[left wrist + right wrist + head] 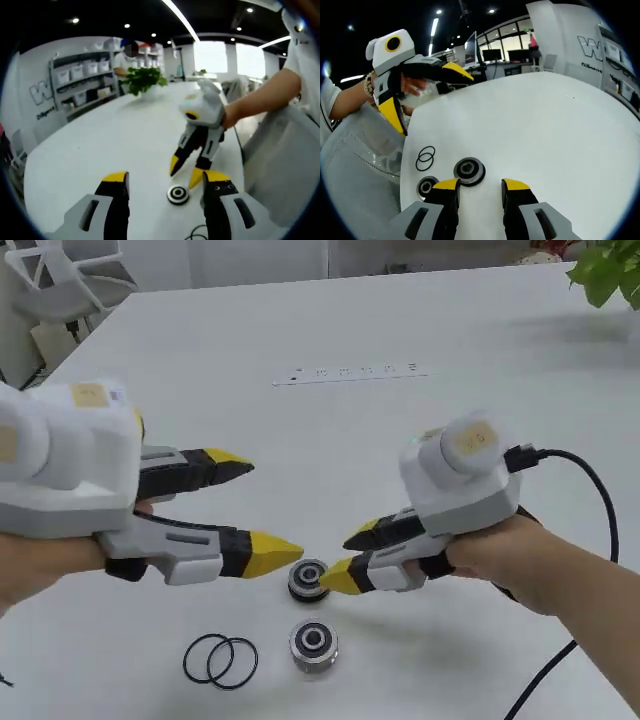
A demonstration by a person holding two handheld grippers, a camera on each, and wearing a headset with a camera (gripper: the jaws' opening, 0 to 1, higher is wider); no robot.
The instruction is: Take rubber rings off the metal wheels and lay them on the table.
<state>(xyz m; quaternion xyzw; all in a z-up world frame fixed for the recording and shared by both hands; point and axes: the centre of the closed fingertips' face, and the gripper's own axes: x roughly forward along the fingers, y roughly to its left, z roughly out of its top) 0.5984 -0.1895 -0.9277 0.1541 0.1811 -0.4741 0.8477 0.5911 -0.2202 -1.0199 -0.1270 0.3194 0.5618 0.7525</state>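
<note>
Head view: both claws held low over the white table, pointing inward at each other, each gripped by a bare hand. Left claw comes in from the left, body level, jaws spread wide, nothing between them. Right claw comes in from the right, tilted slightly down, jaws parted less, also holding nothing. A black cable trails off its back.

Dark-rimmed wheel lies flat on the table, bore facing up, right between the two claws. It is just under the lower jaw tip of the left claw and just beside the lower jaw tip of the right claw; can't tell if either touches. Second wheel is also flat, bore up, looks bare metal, near the first on the person's side, apart from both claws. Two rubber rings lie flat and overlapping on the table, just beside the second wheel, below the left claw.

Left gripper view: left claw open, dark-rimmed wheel ahead between its jaws, closer to the right-hand jaw. Right claw points down at the wheel from behind it, tips just above it.

Right gripper view: right claw open, dark-rimmed wheel just ahead of its left-hand jaw tip. Second wheel is off to the left of that jaw, rubber rings beyond it, left claw wide open above them.
</note>
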